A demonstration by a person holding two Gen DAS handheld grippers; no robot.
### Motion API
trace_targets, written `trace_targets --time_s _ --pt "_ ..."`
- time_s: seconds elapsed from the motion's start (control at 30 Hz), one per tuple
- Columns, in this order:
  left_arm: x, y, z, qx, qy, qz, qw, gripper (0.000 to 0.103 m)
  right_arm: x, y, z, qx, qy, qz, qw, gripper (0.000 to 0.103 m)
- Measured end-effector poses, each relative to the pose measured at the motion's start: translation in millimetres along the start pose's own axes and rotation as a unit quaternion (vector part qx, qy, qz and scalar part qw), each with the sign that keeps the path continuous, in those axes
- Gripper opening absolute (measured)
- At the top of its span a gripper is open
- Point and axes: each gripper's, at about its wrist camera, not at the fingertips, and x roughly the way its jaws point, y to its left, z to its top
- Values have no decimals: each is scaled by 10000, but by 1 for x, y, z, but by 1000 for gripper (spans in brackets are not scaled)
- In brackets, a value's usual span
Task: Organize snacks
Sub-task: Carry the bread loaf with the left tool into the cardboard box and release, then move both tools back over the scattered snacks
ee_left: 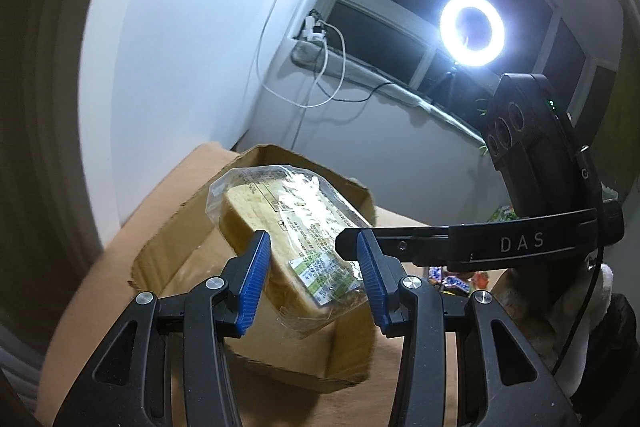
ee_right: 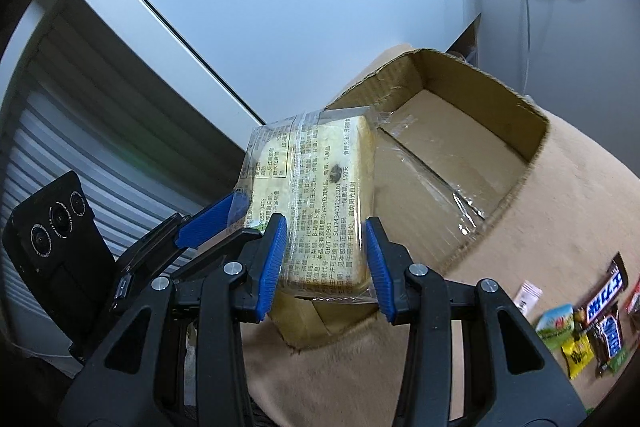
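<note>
A clear-wrapped bread package with printed text is held in the air over an open cardboard box. My left gripper has its blue pads on both sides of the package. My right gripper is shut on the same package, whose label faces the camera. The right gripper's finger reaches in from the right in the left wrist view. The left gripper's blue finger touches the package's left edge in the right wrist view. The box holds nothing visible inside.
The box stands on a tan cloth-covered surface. Several loose snack packets and chocolate bars lie at the right on the cloth. A ring light, a window, white walls and hanging cables are behind the box.
</note>
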Motion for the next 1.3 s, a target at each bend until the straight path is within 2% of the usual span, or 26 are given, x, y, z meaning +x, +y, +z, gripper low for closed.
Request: trace_targets --time_s 0.27,0.4,0.77,0.83,0.87,0.93,0.97,1.07,1.17,1.3 --pt "6 12 -4 -79 152 67 9998 42 14 2 5 -101 92 -90 9999 42" --pt "9 18 -5 -167 252 111 9995 42 15 -4 9 -4 2 -204 9998 42" --pt "6 8 -1 -70 108 88 9999 42 -15 -13 -1 84 -217 -476 9986 43" --pt "5 4 -1 -23 98 61 9999 42 -22 -15 -4 92 -263 -556 9981 47" --pt "5 1 -1 3 83 52 10000 42 -26 -17 -5 96 -301 -600 9977 53" --pt "4 -5 -1 65 68 17 10000 43 -36 -20 -9 102 -380 -649 9971 59" --pt "4 -8 -1 100 73 -5 9999 45 -42 -22 -11 113 -438 -693 9966 59" --pt "7 -20 -2 209 120 -79 9997 45 -60 -30 -18 158 -566 -833 9948 60" --pt "9 -32 -4 312 169 -144 9993 45 -76 -39 -26 222 -711 -1010 9921 65" --pt "11 -48 -7 476 205 -256 9983 45 -96 -52 -38 351 -849 -1168 9889 65"
